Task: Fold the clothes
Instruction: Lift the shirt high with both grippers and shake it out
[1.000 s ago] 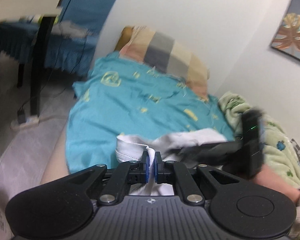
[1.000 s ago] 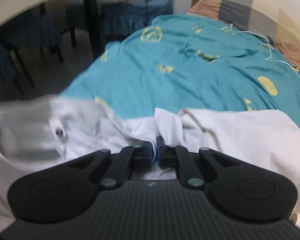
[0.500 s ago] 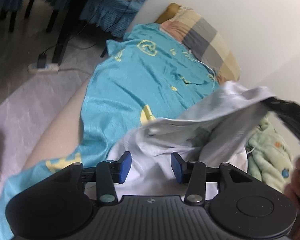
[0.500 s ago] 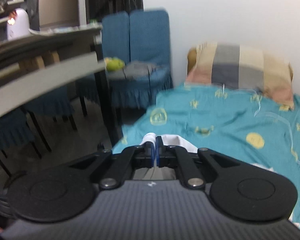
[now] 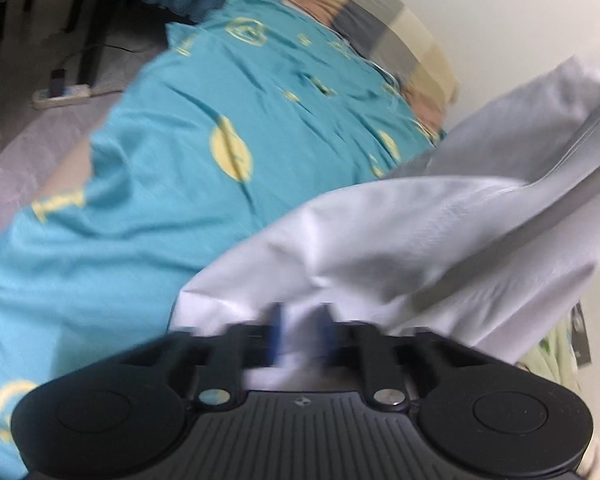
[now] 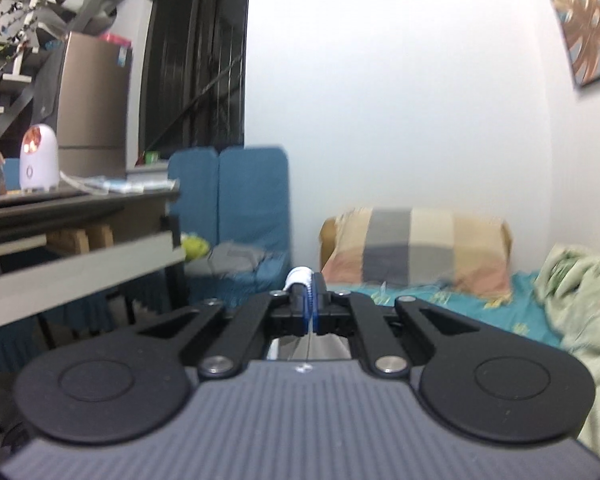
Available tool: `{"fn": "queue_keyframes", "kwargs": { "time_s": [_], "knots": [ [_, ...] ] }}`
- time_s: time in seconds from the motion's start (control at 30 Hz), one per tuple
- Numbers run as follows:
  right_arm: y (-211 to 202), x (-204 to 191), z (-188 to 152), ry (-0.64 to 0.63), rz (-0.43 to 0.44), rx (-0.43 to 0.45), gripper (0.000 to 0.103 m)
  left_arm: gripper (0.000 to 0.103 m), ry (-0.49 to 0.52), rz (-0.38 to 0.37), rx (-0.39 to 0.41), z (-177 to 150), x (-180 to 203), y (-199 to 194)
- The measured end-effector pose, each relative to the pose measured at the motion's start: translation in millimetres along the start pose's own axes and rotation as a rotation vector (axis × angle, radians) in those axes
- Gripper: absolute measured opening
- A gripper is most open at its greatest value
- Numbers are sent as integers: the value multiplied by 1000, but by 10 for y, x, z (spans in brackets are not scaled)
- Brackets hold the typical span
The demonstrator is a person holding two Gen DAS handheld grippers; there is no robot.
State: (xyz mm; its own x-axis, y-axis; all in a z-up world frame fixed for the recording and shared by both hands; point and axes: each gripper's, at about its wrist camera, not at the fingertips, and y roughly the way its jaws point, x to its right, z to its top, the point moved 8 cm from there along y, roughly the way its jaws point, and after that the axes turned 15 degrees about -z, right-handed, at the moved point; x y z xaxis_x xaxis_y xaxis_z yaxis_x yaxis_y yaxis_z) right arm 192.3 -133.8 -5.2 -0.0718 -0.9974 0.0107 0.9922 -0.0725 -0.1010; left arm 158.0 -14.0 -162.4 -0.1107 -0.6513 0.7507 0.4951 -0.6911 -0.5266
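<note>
A white garment (image 5: 440, 232) hangs in the air over the bed, stretched up towards the right edge of the left wrist view. My left gripper (image 5: 302, 334) is blurred, its jaws a little apart with white cloth between them, low over the turquoise bedsheet (image 5: 204, 148). My right gripper (image 6: 309, 294) is shut on a fold of the white garment (image 6: 299, 276), which sticks out above its tips, and it is held high, looking level across the room. The rest of the garment is hidden below the right gripper.
A checked pillow (image 6: 416, 252) lies at the head of the bed against the white wall. A green patterned blanket (image 6: 580, 292) is bunched at the right. A desk (image 6: 80, 248) and blue covered chairs (image 6: 236, 204) stand left of the bed. A power strip (image 5: 62, 94) lies on the floor.
My right gripper has lifted the garment well up off the bed. My left gripper let go of the cloth, opened, and now sits closer in on the cloth with a narrower gap.
</note>
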Motion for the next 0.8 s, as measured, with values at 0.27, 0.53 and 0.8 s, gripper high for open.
{"fn": "queue_keyframes", "kwargs": {
  "time_s": [0.27, 0.53, 0.8],
  "knots": [
    [-330, 363, 397, -19, -21, 20, 5, 11, 73, -175, 136, -85, 714, -504],
    [-540, 518, 209, -33, 30, -110, 5, 89, 73, -185, 178, -239, 1167, -527],
    [-896, 521, 181, -44, 50, -88, 5, 84, -99, 24, 189, -339, 890, -100]
  ]
}}
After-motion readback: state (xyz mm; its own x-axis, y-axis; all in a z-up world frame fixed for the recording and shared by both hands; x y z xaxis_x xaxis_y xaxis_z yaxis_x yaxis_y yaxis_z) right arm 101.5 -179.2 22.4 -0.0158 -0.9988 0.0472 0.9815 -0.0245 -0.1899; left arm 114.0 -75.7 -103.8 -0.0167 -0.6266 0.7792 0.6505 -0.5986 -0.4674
